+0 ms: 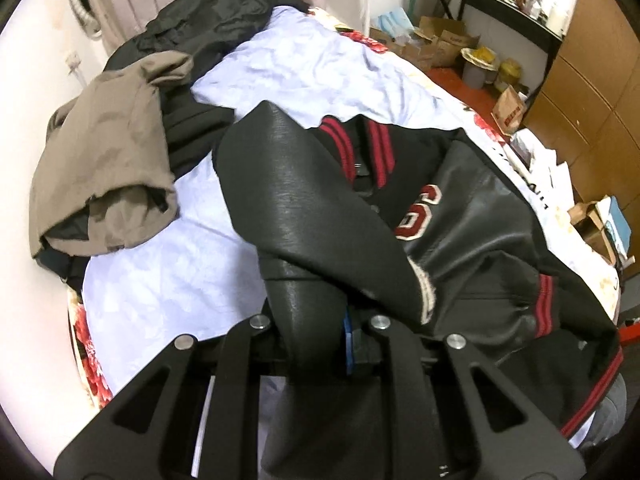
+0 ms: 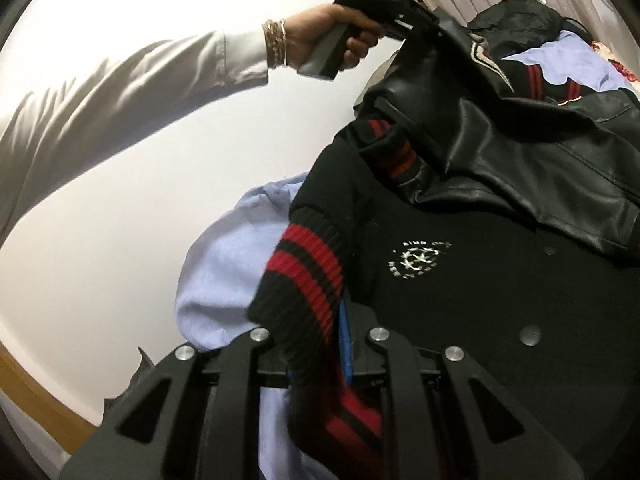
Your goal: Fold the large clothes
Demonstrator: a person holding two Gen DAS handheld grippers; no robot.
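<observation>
Both tongs are clamped on the same garment. Left tongs [image 1: 316, 332], nearly closed, pinch a smooth black leather-look sleeve [image 1: 288, 184] of the black varsity jacket with red-striped knit trim [image 1: 472, 216], and the sleeve stands up from the pinch in a stiff arc. Right tongs [image 2: 316, 344], likewise almost closed, grip the ribbed black-and-red hem band [image 2: 304, 272] at a corner of the jacket. In the right wrist view the person's hand [image 2: 344, 40], bracelets at the wrist and a pale grey sleeve [image 2: 120, 92] behind it, holds the left tool high, with the leather sleeve hanging from its tip.

The jacket lies front-up on the pale lilac bedsheet [image 1: 312, 68] of the bed, with its red letter patch [image 1: 416, 216] showing, partly lifted at the two gripped points and otherwise resting on the sheet. A taupe jacket [image 1: 108, 152] and a heap of black clothing [image 1: 216, 12] wait near the wall, well apart from the working space.

Holding a sleeve in one tool and the hem corner in the other looks meant to raise one side off the sheet, so it can be carried over the body as a single flap. I'd judge the fold barely started: the far sleeve is not yet tucked.
</observation>
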